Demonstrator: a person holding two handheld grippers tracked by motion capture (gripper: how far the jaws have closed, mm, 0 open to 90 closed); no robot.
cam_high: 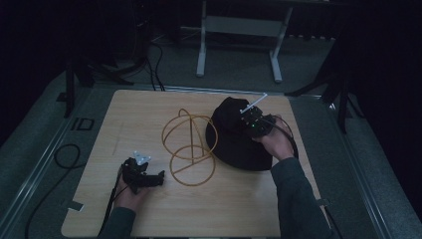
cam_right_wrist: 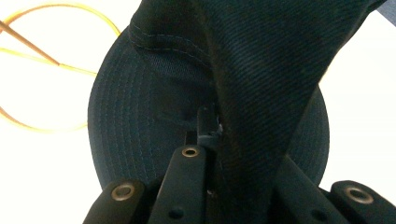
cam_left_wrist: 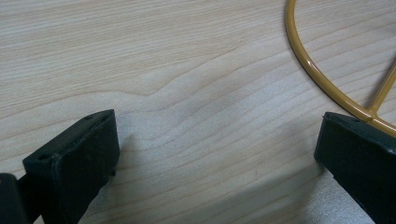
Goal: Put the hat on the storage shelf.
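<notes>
Currently the black hat [cam_high: 239, 137], right of the wire stand [cam_high: 189, 147], is pinched by the closed right gripper [cam_high: 255, 123]; it should be lifted slowly while the wide-open, empty left gripper [cam_high: 149, 178] is kept clear.

A dark navy twill bucket hat with a stitched round brim [cam_high: 238, 149] lies on the right half of the light wooden table, its brim flat on the surface and its soft crown bunched and pulled upward at the far right side. In the right gripper view, a fold of the crown cloth [cam_right_wrist: 261, 93] rises steeply from the brim, pinched between black jaws. The hat's left brim edge overlaps the yellow wire-frame hat stand of hoops [cam_high: 188, 149], which sits at the table's middle.
</notes>
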